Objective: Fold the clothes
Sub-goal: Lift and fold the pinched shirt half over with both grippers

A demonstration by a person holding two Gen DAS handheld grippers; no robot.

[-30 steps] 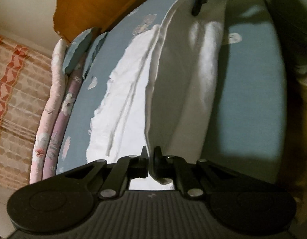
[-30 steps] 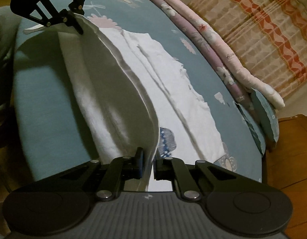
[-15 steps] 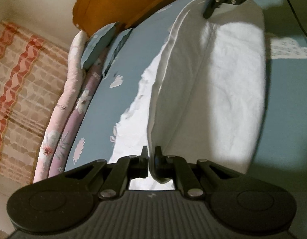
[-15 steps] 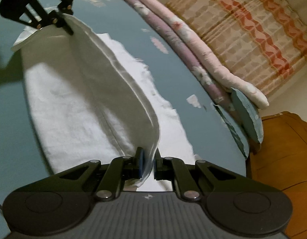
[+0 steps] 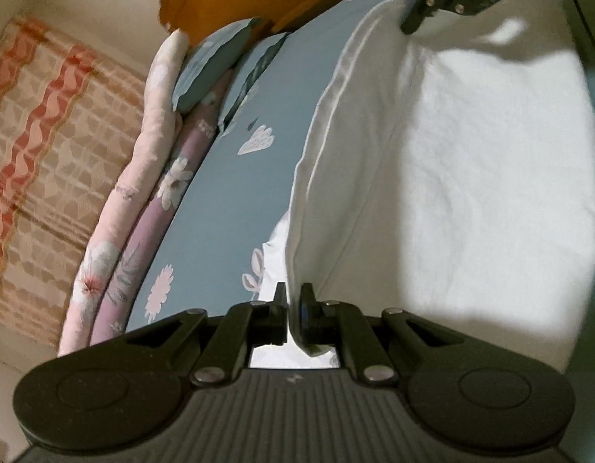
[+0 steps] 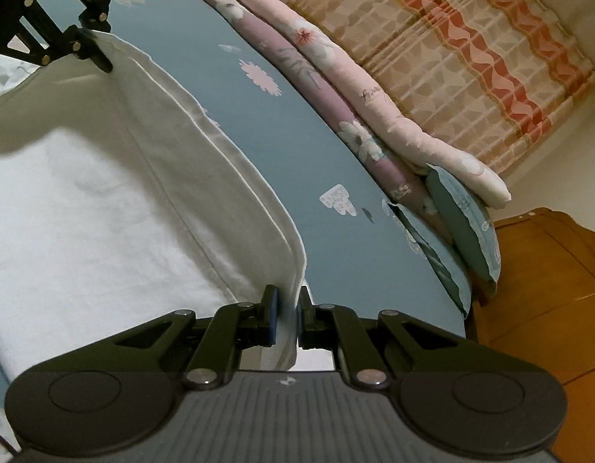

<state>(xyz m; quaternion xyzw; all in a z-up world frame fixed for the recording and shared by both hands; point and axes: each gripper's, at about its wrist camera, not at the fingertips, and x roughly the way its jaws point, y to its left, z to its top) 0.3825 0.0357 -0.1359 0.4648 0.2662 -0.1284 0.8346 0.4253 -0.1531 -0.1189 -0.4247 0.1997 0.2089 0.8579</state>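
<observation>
In the left wrist view, nearest the camera, the left gripper (image 5: 293,310) is pinched on a white hem, its jaws nearly together with cloth between them. The garment (image 5: 471,177) spreads right of that gripper across the blue sheet (image 5: 235,200). From the pinch, the held edge runs straight away to the far top right, where the right gripper (image 5: 411,25) grips its other end. The garment's long axis therefore follows the line between the two grippers.

In the right wrist view, the right gripper (image 6: 285,316) is likewise pressed together on the hem, with cloth visible between the jaws. Here the garment (image 6: 85,208) lies left of the gripper, and bare sheet (image 6: 328,162) lies right. The edge rises in a low ridge and runs to the far upper left, where the left gripper (image 6: 98,56) holds it.

Judgement: both grippers hold one long edge, lifted and taut, over the rest of the garment. A strip of white shows beyond the edge near the left gripper, so the lower layer is not yet fully covered there. The coming move turns on carrying this edge sideways, across the long axis, toward the bare sheet. Neither hand is nearer; they share the edge.

Beyond the sheet lie rolled quilts (image 6: 336,77), then a curtain (image 6: 471,46).
</observation>
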